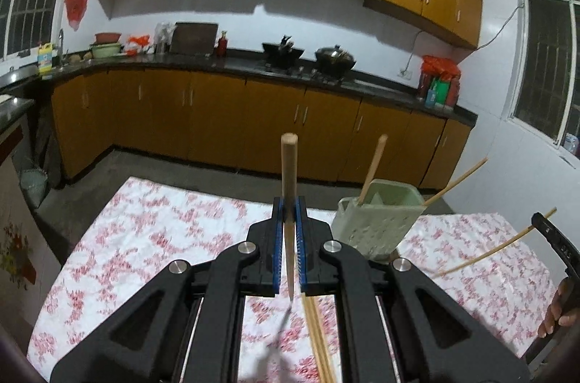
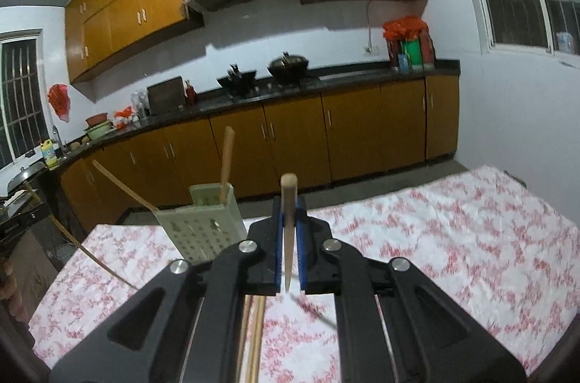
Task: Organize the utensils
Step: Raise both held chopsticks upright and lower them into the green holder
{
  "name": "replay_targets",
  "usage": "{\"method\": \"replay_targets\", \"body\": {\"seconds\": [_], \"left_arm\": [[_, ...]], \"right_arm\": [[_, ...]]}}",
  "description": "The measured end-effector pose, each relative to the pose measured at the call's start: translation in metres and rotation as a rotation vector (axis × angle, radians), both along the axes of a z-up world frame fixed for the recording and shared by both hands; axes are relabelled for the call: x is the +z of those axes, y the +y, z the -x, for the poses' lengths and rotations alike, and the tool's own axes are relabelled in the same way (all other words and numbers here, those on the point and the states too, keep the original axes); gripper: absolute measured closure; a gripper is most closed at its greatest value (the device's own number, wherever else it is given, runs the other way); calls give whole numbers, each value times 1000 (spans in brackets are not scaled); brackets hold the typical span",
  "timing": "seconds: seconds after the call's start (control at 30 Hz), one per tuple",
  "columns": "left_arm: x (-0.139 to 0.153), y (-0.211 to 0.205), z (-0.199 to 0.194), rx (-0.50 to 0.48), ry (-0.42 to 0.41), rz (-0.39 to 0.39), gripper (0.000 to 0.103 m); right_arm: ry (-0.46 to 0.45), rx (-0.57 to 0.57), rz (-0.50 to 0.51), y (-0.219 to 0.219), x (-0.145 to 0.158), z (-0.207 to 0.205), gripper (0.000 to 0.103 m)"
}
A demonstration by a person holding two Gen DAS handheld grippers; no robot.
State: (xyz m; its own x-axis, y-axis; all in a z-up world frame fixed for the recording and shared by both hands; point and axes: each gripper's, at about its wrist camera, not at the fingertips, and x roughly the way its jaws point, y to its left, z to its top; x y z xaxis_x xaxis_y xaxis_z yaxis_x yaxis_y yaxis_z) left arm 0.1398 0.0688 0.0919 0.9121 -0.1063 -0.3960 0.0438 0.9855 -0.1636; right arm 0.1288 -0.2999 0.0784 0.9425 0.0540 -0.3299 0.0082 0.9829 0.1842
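My left gripper (image 1: 289, 207) is shut on a wooden chopstick (image 1: 289, 173) that stands upright above the table. My right gripper (image 2: 289, 207) is shut on another wooden chopstick (image 2: 288, 202), also upright. A pale green perforated utensil holder (image 1: 375, 220) stands on the table to the right of the left gripper, with one chopstick (image 1: 373, 167) in it. In the right wrist view the holder (image 2: 201, 223) is to the left of the gripper. Loose chopsticks (image 1: 319, 339) lie on the cloth under the left gripper, and they also show under the right gripper (image 2: 253, 339).
The table has a white cloth with red flowers (image 1: 145, 238). The right gripper's chopstick (image 1: 496, 247) crosses the right side of the left wrist view. Kitchen cabinets (image 1: 217, 122) and a counter with woks (image 1: 333, 58) stand behind the table.
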Motion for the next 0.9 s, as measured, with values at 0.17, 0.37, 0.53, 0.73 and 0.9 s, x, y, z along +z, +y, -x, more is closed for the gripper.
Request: {"method": "replay_targets", "body": {"seconds": [0.17, 0.37, 0.53, 0.73, 0.9], "left_arm": [[22, -12, 1, -47, -49, 24, 96], [58, -41, 2, -91, -169, 36, 96], [84, -59, -13, -69, -286, 35, 96], [83, -71, -41, -50, -327, 39, 96], [58, -77, -63, -50, -291, 40, 96]], "right_arm": [[-80, 60, -21, 8, 36, 7, 95], [-215, 122, -54, 22, 83, 9, 95], [-303, 131, -31, 41, 110, -6, 95], [-303, 127, -46, 50, 107, -48, 95], [-284, 119, -36, 57, 93, -76, 95]]}}
